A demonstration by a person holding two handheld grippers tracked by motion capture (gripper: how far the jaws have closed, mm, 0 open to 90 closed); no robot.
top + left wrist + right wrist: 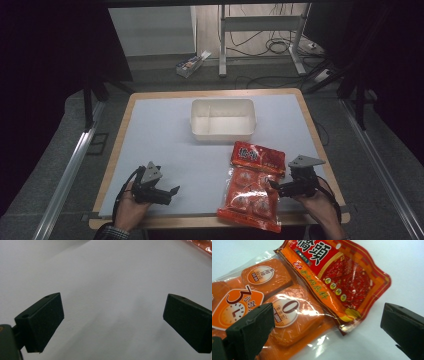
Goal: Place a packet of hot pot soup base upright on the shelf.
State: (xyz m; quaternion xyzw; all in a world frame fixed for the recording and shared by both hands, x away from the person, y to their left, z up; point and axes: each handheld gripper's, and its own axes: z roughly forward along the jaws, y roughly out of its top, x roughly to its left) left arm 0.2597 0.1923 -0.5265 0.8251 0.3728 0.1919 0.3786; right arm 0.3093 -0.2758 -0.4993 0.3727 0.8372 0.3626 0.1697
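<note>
A red seasoning packet (257, 156) lies on the white mat, its lower edge overlapping a clear orange bag of wrapped blocks (250, 197) near the table's front edge. My right gripper (275, 187) sits just right of the bag, pointing left at it, open. In the right gripper view the orange bag (274, 310) and red packet (342, 272) lie ahead of the right gripper (324, 327), whose jaws stand wide apart with nothing between them. My left gripper (171, 194) rests at the front left, open and empty. Bare mat lies under the left gripper (112, 320) in its own view.
A white two-compartment container (222, 131) stands at the back middle of the mat. The wooden table edge (115, 150) frames the mat. Beyond the table are a desk frame (260, 22), cables and a small box (190, 65) on the floor.
</note>
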